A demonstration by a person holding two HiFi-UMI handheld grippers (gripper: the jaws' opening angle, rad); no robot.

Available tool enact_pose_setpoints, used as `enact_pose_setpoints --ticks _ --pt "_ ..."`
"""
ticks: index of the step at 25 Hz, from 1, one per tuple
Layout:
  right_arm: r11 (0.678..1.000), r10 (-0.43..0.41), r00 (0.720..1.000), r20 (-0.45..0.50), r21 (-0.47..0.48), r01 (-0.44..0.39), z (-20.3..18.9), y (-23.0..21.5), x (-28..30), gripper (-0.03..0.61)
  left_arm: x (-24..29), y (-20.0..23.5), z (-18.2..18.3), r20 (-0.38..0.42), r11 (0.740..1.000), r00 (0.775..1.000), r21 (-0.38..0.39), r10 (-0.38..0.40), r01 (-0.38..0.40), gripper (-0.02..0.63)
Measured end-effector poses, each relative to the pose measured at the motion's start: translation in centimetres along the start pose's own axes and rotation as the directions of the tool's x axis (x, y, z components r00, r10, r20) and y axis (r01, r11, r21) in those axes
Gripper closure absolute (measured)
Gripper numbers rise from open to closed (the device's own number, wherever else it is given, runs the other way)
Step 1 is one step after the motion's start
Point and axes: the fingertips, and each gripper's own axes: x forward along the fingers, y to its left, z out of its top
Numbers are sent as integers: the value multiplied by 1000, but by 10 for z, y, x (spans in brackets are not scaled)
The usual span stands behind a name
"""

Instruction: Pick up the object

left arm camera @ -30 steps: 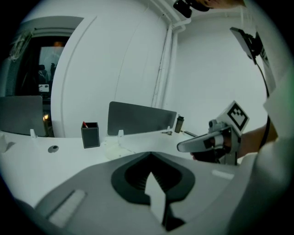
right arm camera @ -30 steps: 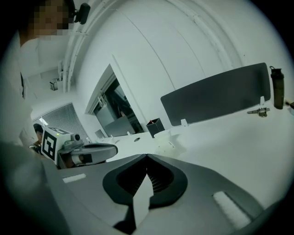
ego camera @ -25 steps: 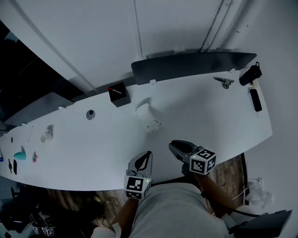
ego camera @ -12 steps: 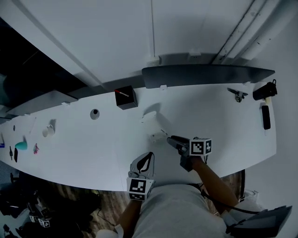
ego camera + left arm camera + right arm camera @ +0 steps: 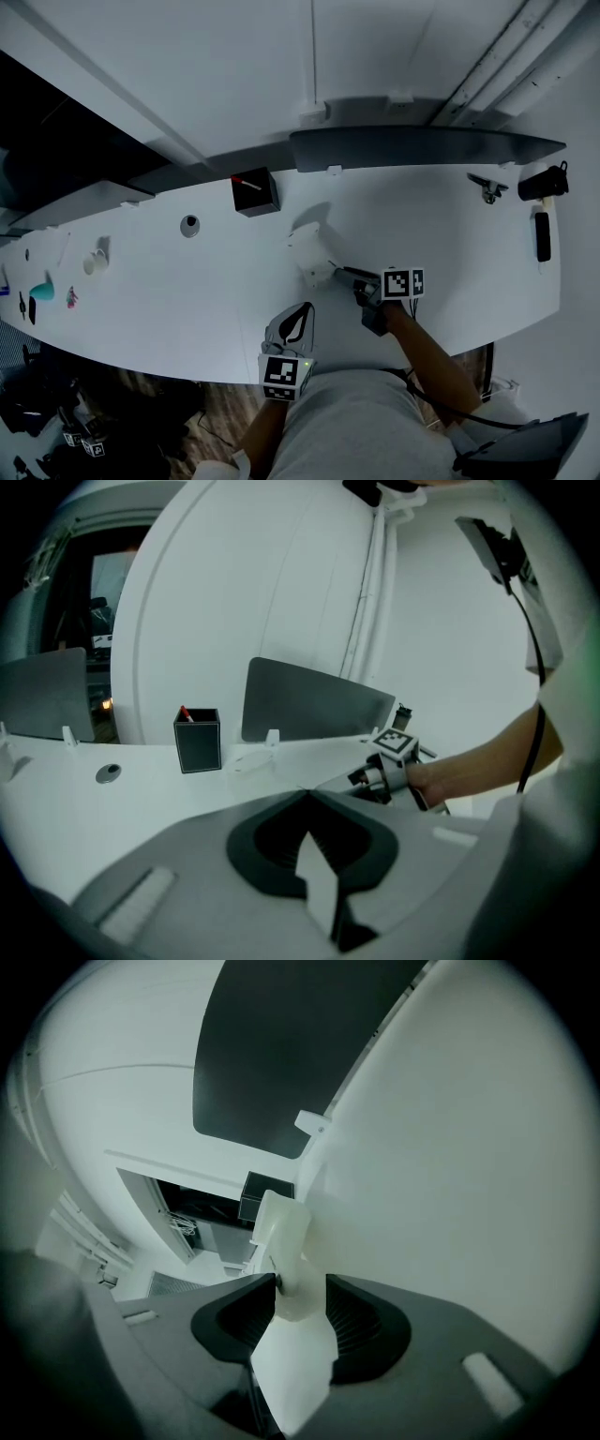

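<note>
**Jaws Set Wide About White Object, Lift Not Yet Made**

A long white counter (image 5: 169, 300) is seen from above, with a dark grey panel (image 5: 422, 148) stood along its far edge. Over the middle stretch, reached in from the near edge, the right gripper (image 5: 347, 277) is held low above the surface. Its jaws have just been opening and are now spread wide. The white object (image 5: 309, 251) is taken between them but, as far as can be judged, not pinched. The left gripper (image 5: 300, 311) is held at the near edge close by, its jaws closed on nothing. A black pen box (image 5: 255, 193) is left apart, toward the far edge. The object is seen resting on the counter, about midway between the near and far edges. The approach is judged complete. The closing of the jaws and the lift are left to be done.
</note>
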Motion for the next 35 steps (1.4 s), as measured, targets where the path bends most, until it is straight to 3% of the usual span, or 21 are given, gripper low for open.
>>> enact_pose_setpoints --ticks 5,8,28,35 --pt "998 55 998 0 37 -55 1 4 4 435 2 2 -1 1 1000 1000 -8 -3 3 612" --pt "997 82 997 7 9 -82 4 10 4 503 3 2 -3 -2 1000 1000 -11 -8 8 612" --pt "980 127 991 47 -158 -118 5 28 -12 522 -2 17 -15 -12 998 1000 -53 22 -23 612" --pt "934 244 966 80 -289 -212 10 76 -28 522 -11 25 -1 56 994 998 -111 -4 10 612"
